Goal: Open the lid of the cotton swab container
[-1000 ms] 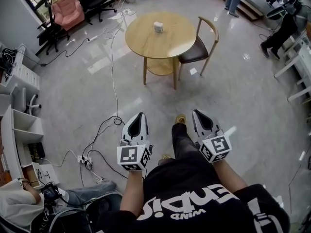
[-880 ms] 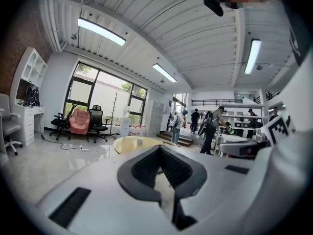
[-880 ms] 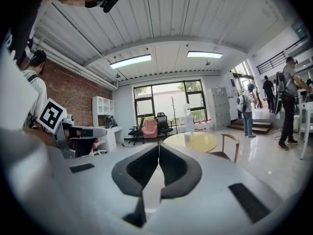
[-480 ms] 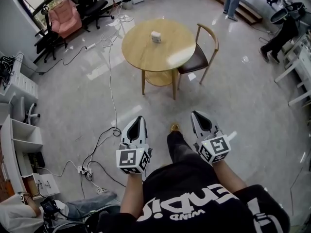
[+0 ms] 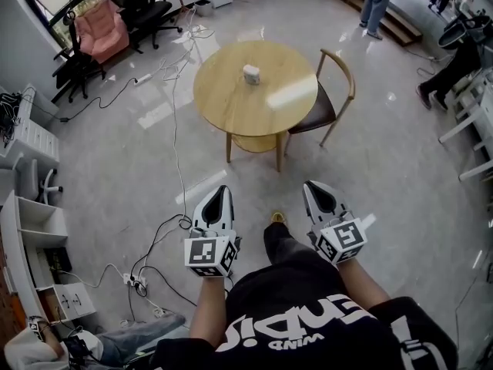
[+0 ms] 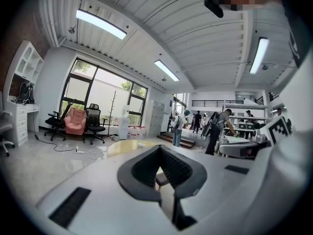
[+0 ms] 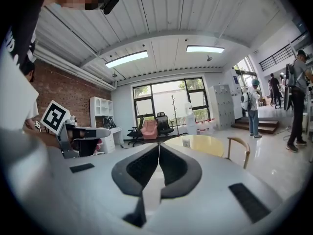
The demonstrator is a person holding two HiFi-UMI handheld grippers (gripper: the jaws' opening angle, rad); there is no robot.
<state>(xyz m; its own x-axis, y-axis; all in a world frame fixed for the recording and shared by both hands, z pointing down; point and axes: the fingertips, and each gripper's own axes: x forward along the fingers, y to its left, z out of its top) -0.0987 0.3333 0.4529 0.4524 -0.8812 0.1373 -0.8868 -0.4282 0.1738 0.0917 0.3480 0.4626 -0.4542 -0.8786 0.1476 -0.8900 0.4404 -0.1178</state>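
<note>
The cotton swab container [image 5: 251, 73] is a small whitish box with its lid on, standing near the middle of a round wooden table [image 5: 223, 99] well ahead of me. It also shows small in the right gripper view as the container [image 7: 186, 142] on the table [image 7: 205, 145]. My left gripper [image 5: 220, 192] and right gripper [image 5: 311, 187] are held side by side in front of my body, far short of the table, both shut and empty. In their own views the left gripper [image 6: 159, 147] and right gripper [image 7: 158, 146] have jaws closed tip to tip.
A wooden chair [image 5: 327, 102] stands at the table's right. Cables and a power strip [image 5: 131, 280] lie on the floor to my left. Office chairs and a pink armchair [image 5: 96, 25] stand at the back left, white shelving [image 5: 31, 230] at the left. People stand at the far right [image 5: 377, 2].
The table and chair have come closer in the head view as I walk toward them. Both grippers keep their pose in front of me, still shut.
</note>
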